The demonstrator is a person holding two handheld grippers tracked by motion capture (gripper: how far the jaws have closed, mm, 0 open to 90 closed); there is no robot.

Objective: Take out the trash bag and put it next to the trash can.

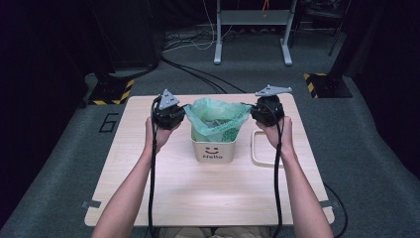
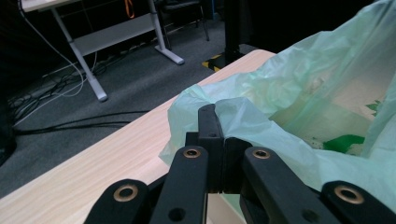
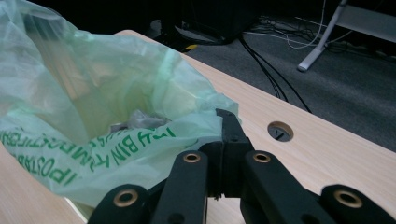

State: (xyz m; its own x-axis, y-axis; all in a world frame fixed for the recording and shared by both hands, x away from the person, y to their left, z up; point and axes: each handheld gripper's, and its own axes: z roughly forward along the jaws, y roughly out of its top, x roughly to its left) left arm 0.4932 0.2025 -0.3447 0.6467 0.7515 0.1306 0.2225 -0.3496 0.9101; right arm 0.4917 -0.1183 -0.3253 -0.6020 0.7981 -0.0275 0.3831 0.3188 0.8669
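Observation:
A pale green plastic bin bag lines a small white bin marked "Hello" on the wooden table. My left gripper is shut on the bag's left rim, and in the left gripper view the bag film is pinched between the closed jaws. My right gripper is shut on the bag's right rim; the right gripper view has the printed bag caught at my jaw tips. The bag is stretched open and lifted between both hands. Crumpled waste lies inside.
A white rectangular frame lies flat on the table right of the bin. The table has a round cable hole near its far right edge. Beyond it are floor cables and a grey desk frame.

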